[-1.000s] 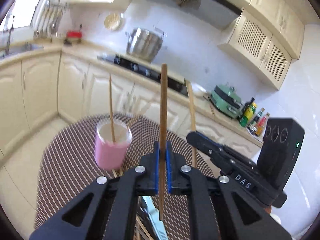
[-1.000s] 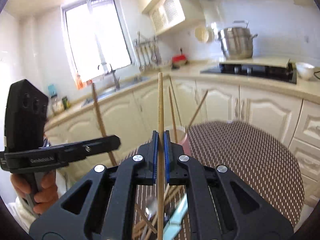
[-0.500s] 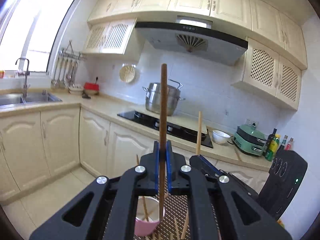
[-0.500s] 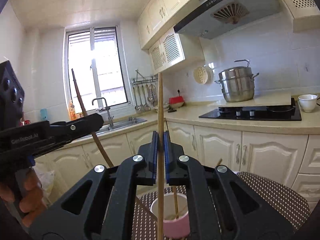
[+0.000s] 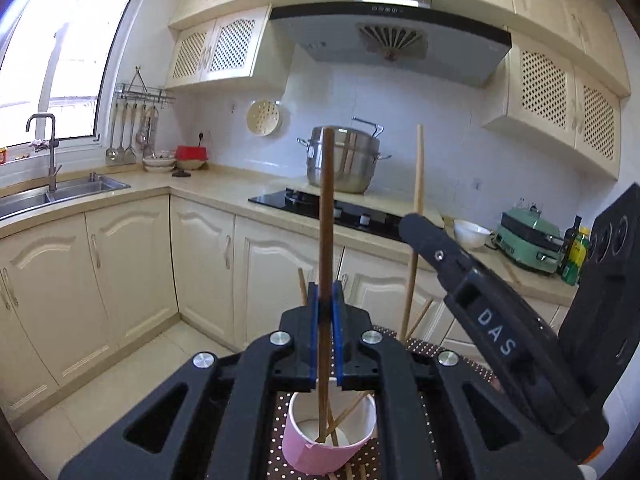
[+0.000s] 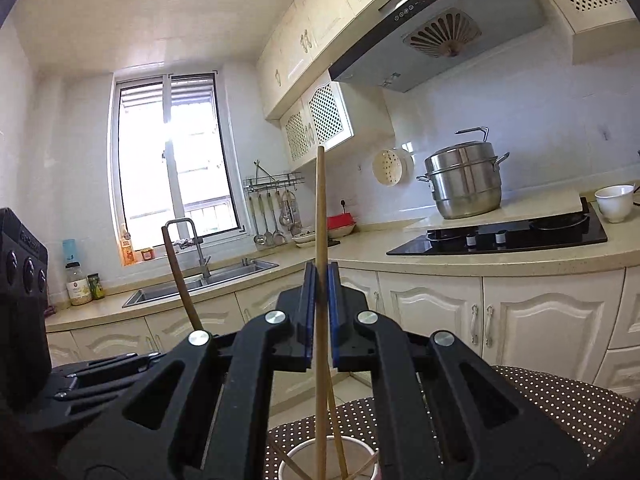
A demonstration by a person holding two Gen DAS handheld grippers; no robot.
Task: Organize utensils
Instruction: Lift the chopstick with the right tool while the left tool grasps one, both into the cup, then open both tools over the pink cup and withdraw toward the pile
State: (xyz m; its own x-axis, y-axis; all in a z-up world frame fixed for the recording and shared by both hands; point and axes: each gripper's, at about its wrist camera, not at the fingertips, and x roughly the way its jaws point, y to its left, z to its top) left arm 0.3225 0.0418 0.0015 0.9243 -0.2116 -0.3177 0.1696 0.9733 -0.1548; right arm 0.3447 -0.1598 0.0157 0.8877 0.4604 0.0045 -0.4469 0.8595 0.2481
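Observation:
My left gripper (image 5: pixel 325 292) is shut on a dark brown chopstick (image 5: pixel 326 216) held upright, its lower end down inside the pink paper cup (image 5: pixel 320 454) on the dotted tablecloth (image 5: pixel 436 350). Other chopsticks lean in that cup. My right gripper (image 6: pixel 320 276) is shut on a light wooden chopstick (image 6: pixel 320 216), also upright, its lower end reaching into the same cup (image 6: pixel 304 460). In the left wrist view the right gripper (image 5: pixel 412 224) shows at the right with its light chopstick (image 5: pixel 418 168). In the right wrist view the left gripper's body (image 6: pixel 100 368) and its brown chopstick (image 6: pixel 180 276) appear at the left.
Cream cabinets and a counter run behind, with a sink (image 5: pixel 60 190), a black hob (image 5: pixel 348 208) and a steel pot (image 5: pixel 344 164). A white bowl (image 6: pixel 614 202), a green appliance (image 5: pixel 528 240) and bottles (image 5: pixel 576 248) stand at the right.
Both views have tilted up from the table toward the kitchen wall. The cup slid to the bottom edge of each view, and both chopsticks now stand with their lower ends in it.

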